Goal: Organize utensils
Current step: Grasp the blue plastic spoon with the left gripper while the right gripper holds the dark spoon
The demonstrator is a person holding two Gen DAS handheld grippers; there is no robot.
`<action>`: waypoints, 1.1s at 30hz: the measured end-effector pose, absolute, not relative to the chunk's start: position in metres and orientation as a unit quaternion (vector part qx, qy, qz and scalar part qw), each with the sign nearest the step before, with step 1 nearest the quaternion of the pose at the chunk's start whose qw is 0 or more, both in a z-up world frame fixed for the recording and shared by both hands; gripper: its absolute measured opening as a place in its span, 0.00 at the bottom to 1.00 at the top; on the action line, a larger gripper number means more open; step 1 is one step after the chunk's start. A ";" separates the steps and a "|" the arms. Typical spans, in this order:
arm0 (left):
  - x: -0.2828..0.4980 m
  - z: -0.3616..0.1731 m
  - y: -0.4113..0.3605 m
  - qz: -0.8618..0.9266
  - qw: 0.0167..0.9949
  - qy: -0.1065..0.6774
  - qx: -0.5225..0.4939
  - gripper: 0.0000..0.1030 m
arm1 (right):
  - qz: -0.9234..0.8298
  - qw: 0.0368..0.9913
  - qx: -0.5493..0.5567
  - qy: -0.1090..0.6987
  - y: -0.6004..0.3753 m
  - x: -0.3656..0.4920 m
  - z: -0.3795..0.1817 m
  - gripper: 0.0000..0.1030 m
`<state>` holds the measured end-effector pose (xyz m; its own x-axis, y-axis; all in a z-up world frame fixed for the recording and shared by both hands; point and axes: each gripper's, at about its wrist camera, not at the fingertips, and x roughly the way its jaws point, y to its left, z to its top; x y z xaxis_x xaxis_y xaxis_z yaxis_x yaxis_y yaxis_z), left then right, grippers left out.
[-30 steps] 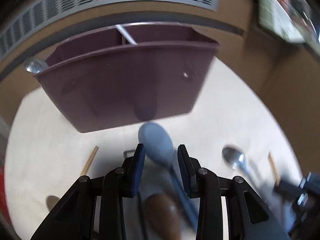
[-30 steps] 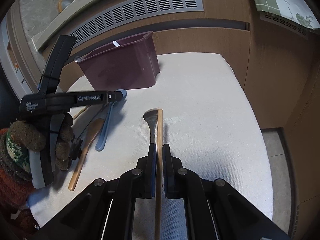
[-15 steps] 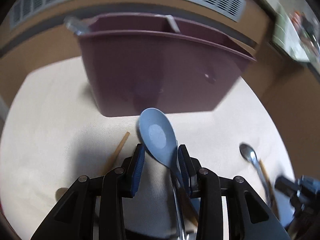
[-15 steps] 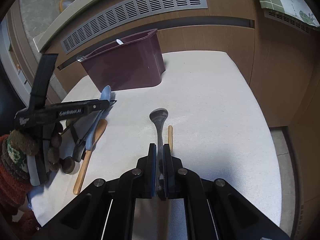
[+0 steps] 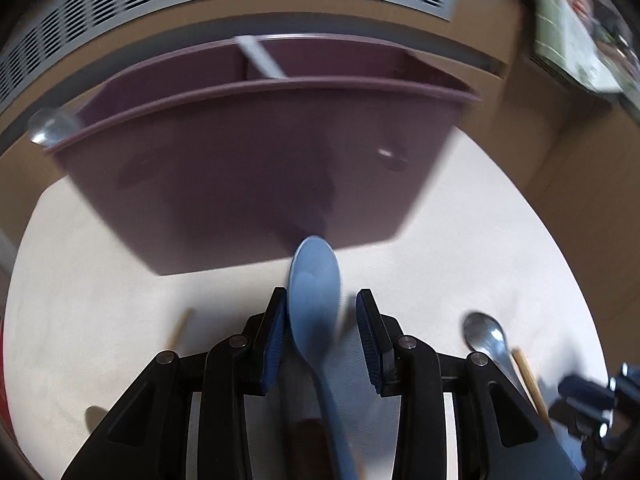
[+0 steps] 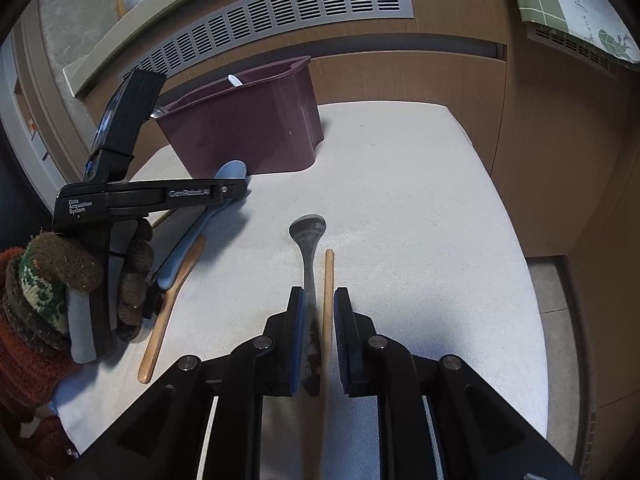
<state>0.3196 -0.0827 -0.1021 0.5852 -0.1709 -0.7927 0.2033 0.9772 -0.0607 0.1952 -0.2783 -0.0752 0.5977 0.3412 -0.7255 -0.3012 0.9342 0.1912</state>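
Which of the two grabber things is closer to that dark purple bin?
Left. The left gripper sits just in front of the purple bin, straddling the blue spoon. The right gripper is farther back on the table, around a metal spoon.

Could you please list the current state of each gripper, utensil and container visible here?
left gripper: open, fingers either side of the blue spoon.
blue spoon: between the open fingers, bowl toward the bin.
right gripper: open around two handles.
metal spoon: flat on the cloth.
wooden chopstick: beside the metal spoon.
maroon bin: upright, utensils inside.
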 end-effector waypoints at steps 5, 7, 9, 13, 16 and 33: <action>0.292 -0.105 -0.091 -0.174 0.882 0.434 0.057 0.35 | 0.179 0.897 0.017 0.403 -0.279 0.194 -0.071 0.15; 0.283 -0.104 -0.089 -0.194 0.877 0.436 0.064 0.35 | 0.174 0.898 0.014 0.403 -0.281 0.195 -0.071 0.15; 0.276 -0.104 -0.082 -0.205 0.872 0.440 0.066 0.35 | 0.172 0.897 0.015 0.407 -0.283 0.196 -0.073 0.15; 0.279 -0.101 -0.065 -0.194 0.872 0.448 0.035 0.35 | 0.171 0.895 0.020 0.411 -0.284 0.197 -0.077 0.15; 0.291 -0.102 -0.059 -0.174 0.874 0.454 0.000 0.35 | 0.170 0.894 0.024 0.415 -0.284 0.198 -0.078 0.15; 0.320 -0.102 -0.084 -0.099 0.876 0.471 0.031 0.34 | 0.169 0.898 0.007 0.406 -0.281 0.201 -0.075 0.16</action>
